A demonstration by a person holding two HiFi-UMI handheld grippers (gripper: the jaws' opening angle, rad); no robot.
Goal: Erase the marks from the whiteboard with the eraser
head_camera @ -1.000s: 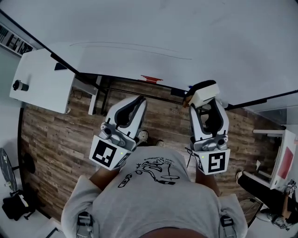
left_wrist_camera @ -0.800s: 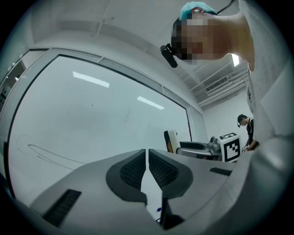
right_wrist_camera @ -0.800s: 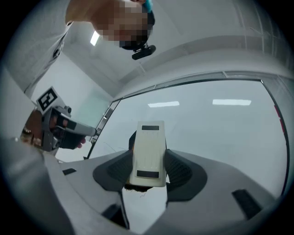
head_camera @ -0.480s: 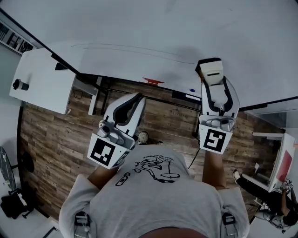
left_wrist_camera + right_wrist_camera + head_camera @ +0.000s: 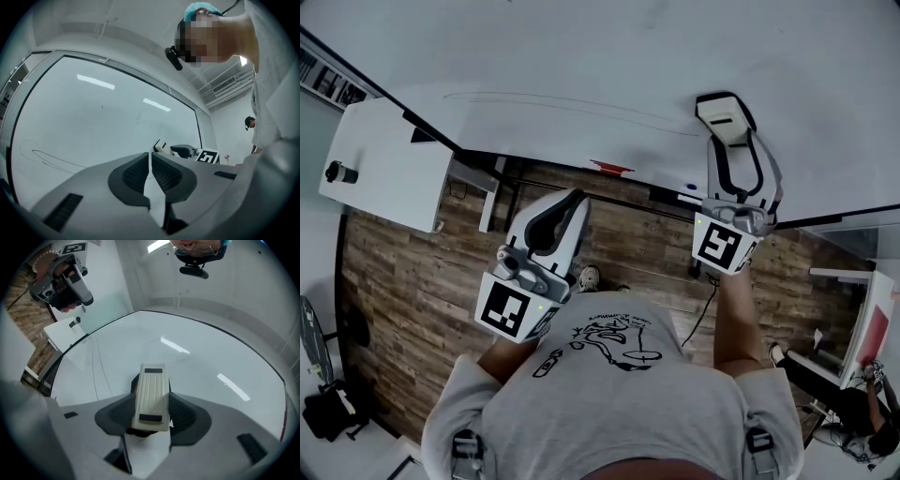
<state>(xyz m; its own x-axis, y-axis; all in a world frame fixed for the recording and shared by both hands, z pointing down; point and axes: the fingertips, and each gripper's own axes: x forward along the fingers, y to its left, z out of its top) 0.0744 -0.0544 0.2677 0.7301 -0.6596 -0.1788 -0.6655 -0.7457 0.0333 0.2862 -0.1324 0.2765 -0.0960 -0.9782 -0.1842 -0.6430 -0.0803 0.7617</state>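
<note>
The whiteboard [image 5: 581, 56] fills the top of the head view, with a long thin pen line [image 5: 572, 101] across its lower part. My right gripper [image 5: 724, 114] is shut on the cream eraser [image 5: 720, 120], which is up against the board just right of the line's end. In the right gripper view the eraser [image 5: 151, 397] sits between the pads, with thin lines [image 5: 95, 373] to its left on the whiteboard [image 5: 201, 357]. My left gripper [image 5: 565, 208] hangs below the board, shut and with nothing in it. The left gripper view shows faint marks [image 5: 44, 159] on the whiteboard [image 5: 93, 112].
Along the board's lower edge runs a tray with a red item [image 5: 610, 167] and a blue-tipped marker [image 5: 689, 187]. A white cabinet [image 5: 389, 164] with a black object [image 5: 337, 172] stands at the left. Wooden floor [image 5: 403, 300] lies below; another person [image 5: 839, 394] stands at the lower right.
My right gripper has carried the eraser up from near the tray onto the whiteboard, by the line's right end. The left gripper has hardly moved.
</note>
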